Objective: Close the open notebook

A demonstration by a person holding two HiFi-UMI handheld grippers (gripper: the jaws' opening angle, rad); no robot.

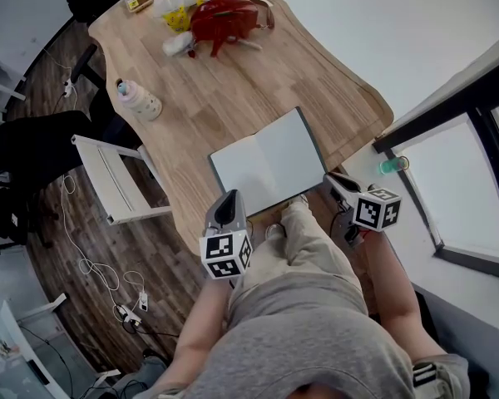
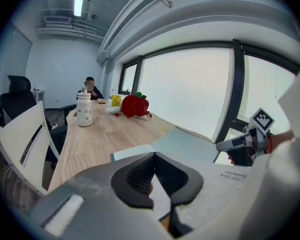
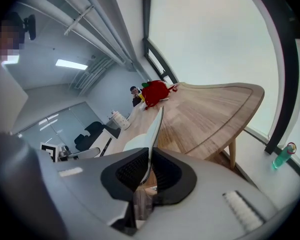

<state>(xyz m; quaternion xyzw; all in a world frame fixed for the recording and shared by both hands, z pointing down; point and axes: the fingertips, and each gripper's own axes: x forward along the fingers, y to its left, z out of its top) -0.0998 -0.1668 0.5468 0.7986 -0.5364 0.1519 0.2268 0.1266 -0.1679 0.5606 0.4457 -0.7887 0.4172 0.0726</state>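
**Closing has begun, but the notebook is not yet shut**

The long light wooden table [image 1: 233, 98] carries the task's thing at its near end, close to the person: the white-paged notebook with a dark cover [image 1: 266, 169]. It lies open with both halves spread, so the main part of the work is left to do.

The left half rests flat on the wood. In the right gripper view the right half rises as a thin sheet, seen edge-on, so it appears to be lifted off the table at its near edge. I judge this to be the first part of the fold.

The right gripper [image 1: 337, 181] pinches this right half, with its dark pads pressed on both sides of the sheet. The left gripper [image 1: 229, 202] is at the near left corner of the notebook; its jaws are pressed together at the tips and I see nothing caught between them. Whether it touches the page I cannot tell.

What remains: to swing the held half over onto the left one, press it flat, and let go.
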